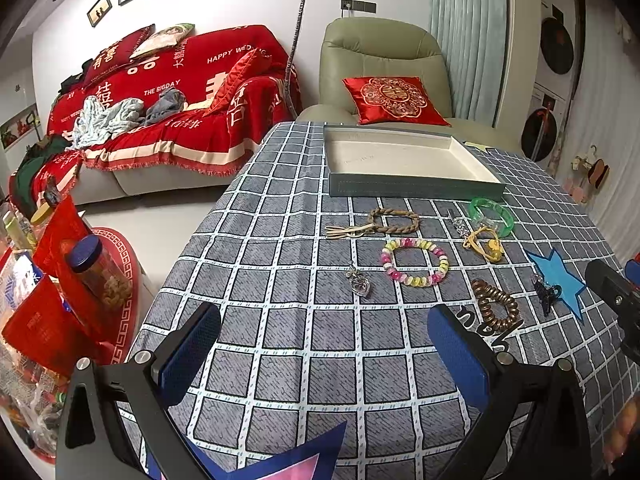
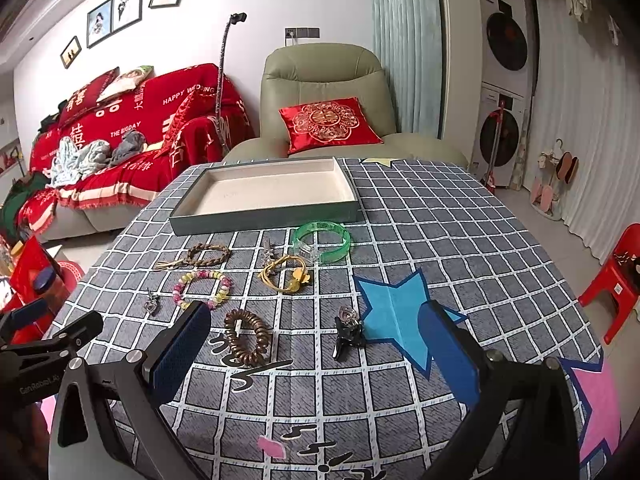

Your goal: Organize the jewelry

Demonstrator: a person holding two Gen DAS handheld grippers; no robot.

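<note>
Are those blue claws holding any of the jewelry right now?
No. The left gripper and right gripper are both open and empty; the jewelry lies on the table.

The worktop (image 2: pixel 460 220) carries one tray (image 2: pixel 264 216), three bracelets (image 2: pixel 322 241), two hair ties (image 2: pixel 247 336), two pendants (image 2: pixel 152 304), one claw clip (image 2: pixel 347 338), one silver charm (image 2: pixel 268 252).

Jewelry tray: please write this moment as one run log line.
tray: empty | jewelry: on cloth | left tongs: open | right tongs: open
</note>
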